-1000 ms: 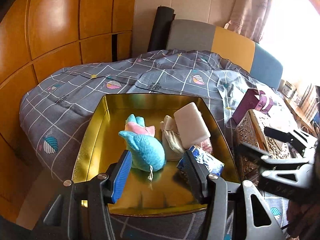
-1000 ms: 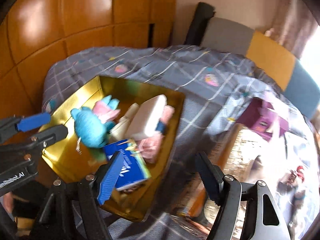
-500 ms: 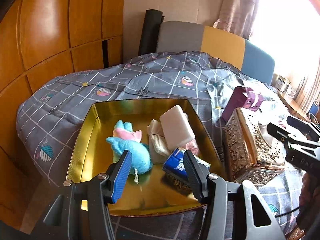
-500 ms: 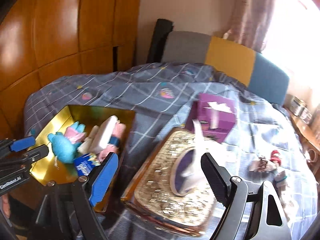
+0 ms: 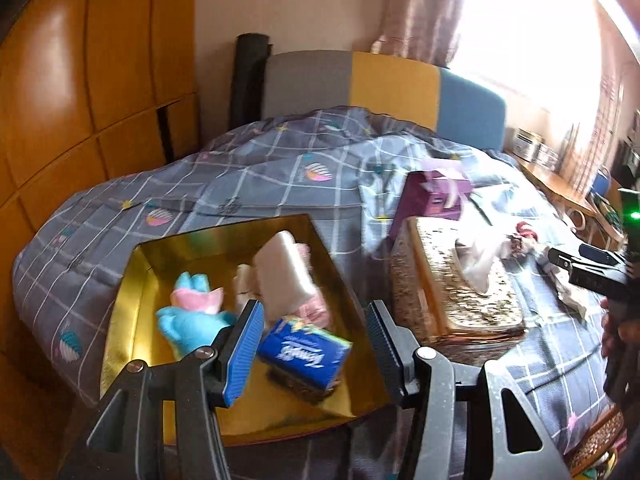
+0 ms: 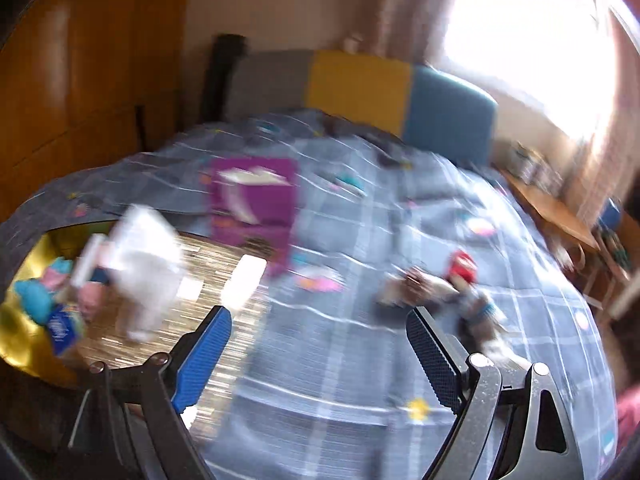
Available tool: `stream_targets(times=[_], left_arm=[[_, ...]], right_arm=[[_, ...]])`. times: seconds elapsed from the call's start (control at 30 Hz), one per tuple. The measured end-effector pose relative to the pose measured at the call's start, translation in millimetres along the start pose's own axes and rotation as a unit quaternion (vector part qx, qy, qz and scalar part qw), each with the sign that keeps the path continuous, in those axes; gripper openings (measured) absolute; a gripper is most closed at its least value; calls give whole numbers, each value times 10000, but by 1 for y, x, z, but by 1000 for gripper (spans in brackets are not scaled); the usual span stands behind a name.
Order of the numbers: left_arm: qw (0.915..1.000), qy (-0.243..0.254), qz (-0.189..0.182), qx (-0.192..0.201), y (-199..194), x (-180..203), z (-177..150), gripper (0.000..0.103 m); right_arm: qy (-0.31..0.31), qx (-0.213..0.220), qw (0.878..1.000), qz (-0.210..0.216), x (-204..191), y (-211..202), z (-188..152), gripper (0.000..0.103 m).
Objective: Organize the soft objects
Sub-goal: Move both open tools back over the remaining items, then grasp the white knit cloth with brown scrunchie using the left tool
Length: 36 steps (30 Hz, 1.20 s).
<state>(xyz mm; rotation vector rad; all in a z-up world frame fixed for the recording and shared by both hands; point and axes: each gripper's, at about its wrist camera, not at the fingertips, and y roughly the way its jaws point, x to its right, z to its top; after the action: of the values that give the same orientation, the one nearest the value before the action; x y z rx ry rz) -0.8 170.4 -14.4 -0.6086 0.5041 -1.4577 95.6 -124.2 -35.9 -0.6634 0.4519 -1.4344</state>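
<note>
Nearest, the left tool (image 5: 314, 344) hangs over the gold tray (image 5: 120, 320) with its jaws spread and empty, the blue tissue pack (image 5: 304, 354) below the gap. The right tool (image 6: 320, 356), whose jaws have just been opening with nothing between them, is above bare quilt (image 6: 340, 380). Beyond it, to the right, lies the next soft thing, a small plush toy (image 6: 460, 288) (too blurred to name). To do the reach well, I judge it should slow, settle the view, centre the toy between the jaws and close gently. Farther left sit the gold tissue box (image 5: 460, 280) and purple box (image 6: 256, 200).
</note>
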Motion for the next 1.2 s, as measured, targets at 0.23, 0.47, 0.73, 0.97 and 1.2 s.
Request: stream_targets(times=[0.23, 0.47, 0.73, 0.97, 1.2], left_arm=[[9974, 522, -492, 56, -2, 52, 15, 54], [9844, 1347, -1127, 104, -3, 136, 31, 54], [9673, 1713, -1726, -719, 32, 221, 41, 54], [9581, 1751, -1780, -1406, 91, 280, 51, 54], [9545, 1508, -1634, -1988, 164, 322, 68, 54]], right_arm=[[1300, -494, 9830, -1203, 153, 34, -22, 90], [3068, -853, 9366, -1463, 247, 40, -62, 90], [3017, -975, 9391, -1326, 245, 40, -63, 90], [3266, -1018, 9319, -1209, 252, 44, -66, 90], [3435, -1071, 9270, -1060, 256, 42, -69, 90]])
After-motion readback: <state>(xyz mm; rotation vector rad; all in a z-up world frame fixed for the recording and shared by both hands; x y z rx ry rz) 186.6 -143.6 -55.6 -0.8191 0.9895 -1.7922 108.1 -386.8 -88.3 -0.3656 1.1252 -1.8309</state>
